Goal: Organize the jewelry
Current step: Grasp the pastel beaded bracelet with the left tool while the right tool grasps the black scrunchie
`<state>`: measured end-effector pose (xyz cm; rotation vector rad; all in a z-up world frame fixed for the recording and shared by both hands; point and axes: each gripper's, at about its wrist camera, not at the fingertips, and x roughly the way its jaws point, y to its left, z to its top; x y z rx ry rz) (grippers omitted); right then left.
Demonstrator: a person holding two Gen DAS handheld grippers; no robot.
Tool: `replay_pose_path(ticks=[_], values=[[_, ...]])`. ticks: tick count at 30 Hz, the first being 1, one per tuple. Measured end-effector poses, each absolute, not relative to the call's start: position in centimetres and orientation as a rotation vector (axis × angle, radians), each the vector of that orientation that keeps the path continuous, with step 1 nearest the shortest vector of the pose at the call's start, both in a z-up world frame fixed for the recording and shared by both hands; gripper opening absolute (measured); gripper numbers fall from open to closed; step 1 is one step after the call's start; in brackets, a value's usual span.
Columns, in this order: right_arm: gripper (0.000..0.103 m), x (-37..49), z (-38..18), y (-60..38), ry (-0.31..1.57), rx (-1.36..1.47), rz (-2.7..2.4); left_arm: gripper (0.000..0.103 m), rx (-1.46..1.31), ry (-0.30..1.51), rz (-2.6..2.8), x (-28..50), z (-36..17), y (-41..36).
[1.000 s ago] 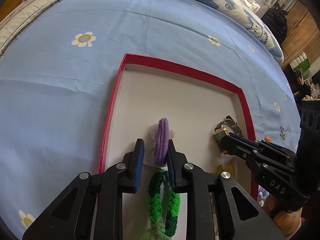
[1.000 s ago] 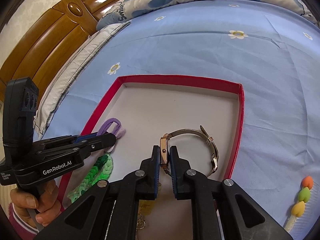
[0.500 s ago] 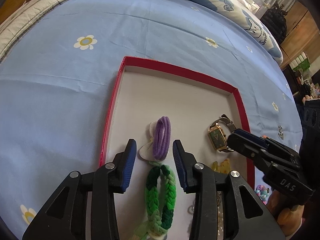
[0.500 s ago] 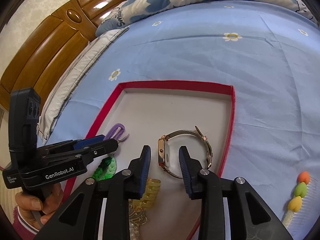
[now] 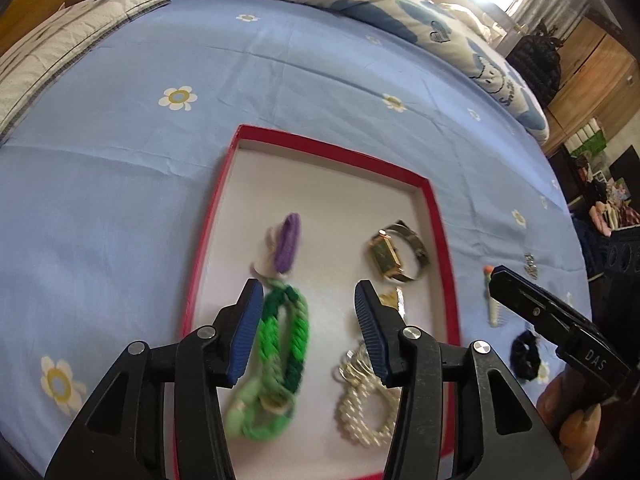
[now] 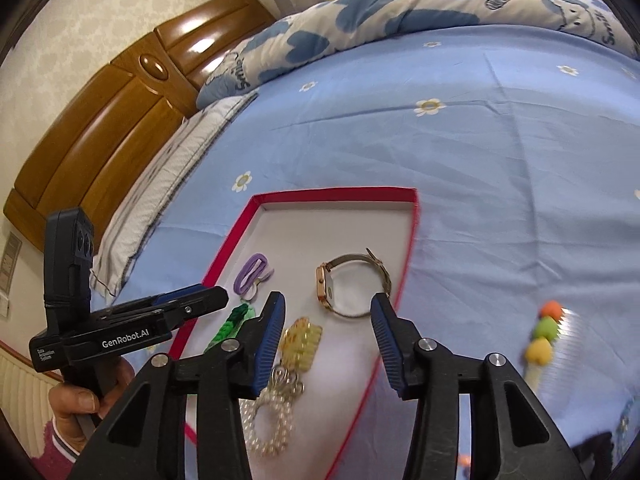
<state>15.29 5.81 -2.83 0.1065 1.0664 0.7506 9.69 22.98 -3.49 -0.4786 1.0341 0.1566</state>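
A red-rimmed tray [image 5: 439,216] [image 6: 332,193] lies on the blue bedsheet. In it lie a purple hair tie [image 5: 289,242] [image 6: 251,274], a green braided band [image 5: 285,344] [image 6: 231,323], a gold watch [image 5: 387,256] [image 6: 325,287], a yellow clip [image 6: 301,342] and a pearl bracelet [image 5: 365,412] [image 6: 268,420]. My left gripper [image 5: 308,332] is open and empty above the green band. My right gripper [image 6: 327,340] is open and empty, held back from the watch.
Right of the tray on the sheet lie a comb with orange, green and yellow beads [image 6: 541,336] [image 5: 493,308], a dark scrunchie [image 5: 526,354] and a small silver charm [image 5: 530,265]. A patterned quilt [image 6: 400,8] and wooden headboard [image 6: 112,120] lie beyond.
Both grippers opened, letting go of the purple hair tie and the watch, which now lie in the tray. Both grippers drew back and up from the tray.
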Motion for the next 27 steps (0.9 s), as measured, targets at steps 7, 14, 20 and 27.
replay_pose_path(ticks=[7,14,20,27], values=[[0.054,13.1,-1.5,2.0,1.039,0.125,0.715,0.051,-0.464,1.007,0.124,8.0,-1.6,20.4],[0.056,11.1,-1.0,-2.7,1.029,0.129,0.644,0.051,-0.427,0.995,0.075,6.8,-0.6,17.2],[0.057,9.7,-0.8,-6.6,1.024,0.153,0.581,0.051,-0.41,1.004,0.041,6.4,-0.6,14.8],[0.057,8.3,-0.9,-11.2,1.014,0.198,0.503,0.051,-0.38,1.012,-0.006,6.3,-0.3,11.8]])
